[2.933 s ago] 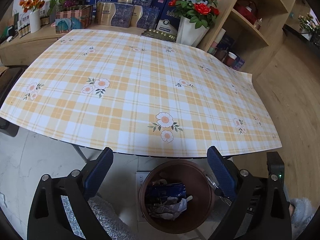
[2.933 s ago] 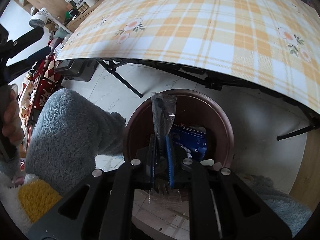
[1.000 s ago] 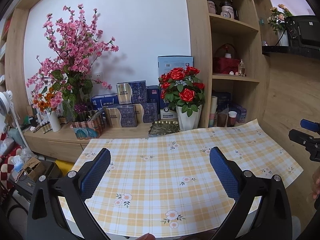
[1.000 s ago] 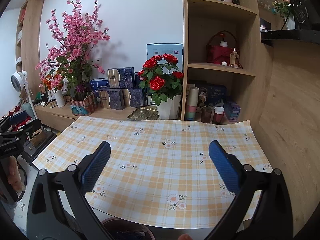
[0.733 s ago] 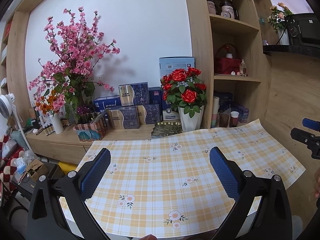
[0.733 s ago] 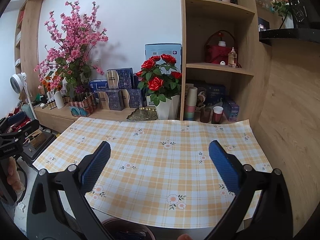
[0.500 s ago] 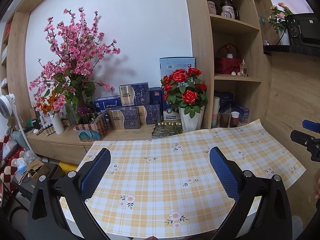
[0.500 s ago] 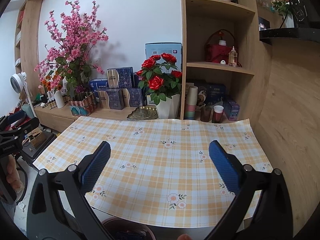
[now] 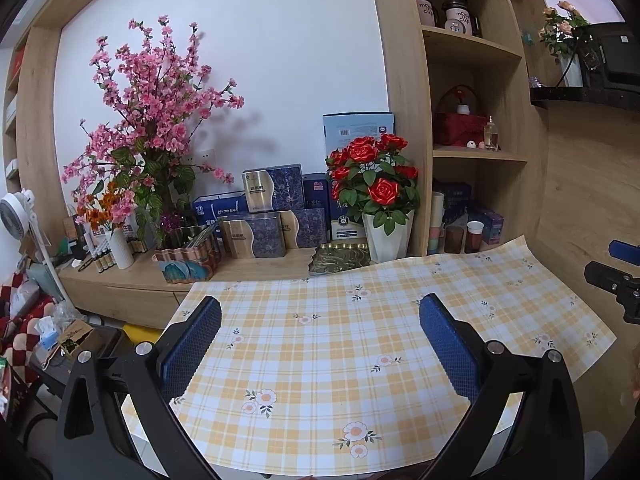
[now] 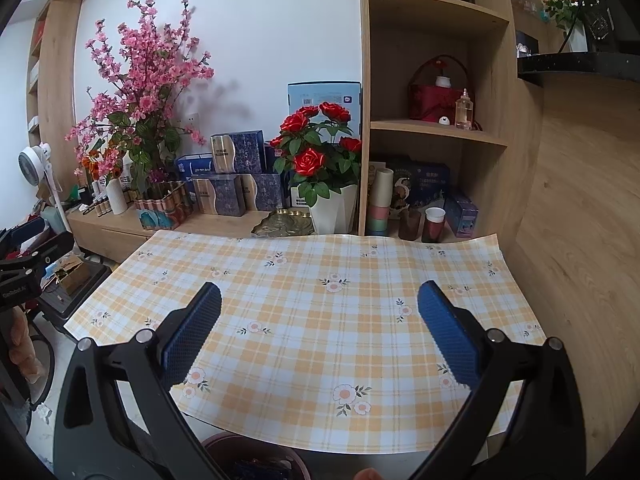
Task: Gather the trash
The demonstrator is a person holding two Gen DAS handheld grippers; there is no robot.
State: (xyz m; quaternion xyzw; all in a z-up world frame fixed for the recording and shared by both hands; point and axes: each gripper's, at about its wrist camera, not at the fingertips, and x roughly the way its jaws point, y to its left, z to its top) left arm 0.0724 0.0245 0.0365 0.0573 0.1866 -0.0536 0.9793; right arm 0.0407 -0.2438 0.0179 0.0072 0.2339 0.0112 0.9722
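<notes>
**Both grippers empty above the desk**

You face the desk (image 9: 320,360) with its yellow checked cloth bare. Beyond it stand a shelf unit (image 10: 432,128) and a pot of red roses (image 10: 320,168). The brown bin (image 10: 256,456) holding the trash sits under the desk's near edge. Your left gripper (image 9: 320,344) and right gripper (image 10: 320,336) hover with fingers spread wide, holding nothing.

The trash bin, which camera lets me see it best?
The right wrist view: the brown bin peeks out under the near edge of the table, with something blue inside. The left wrist view hardly shows it.
</notes>
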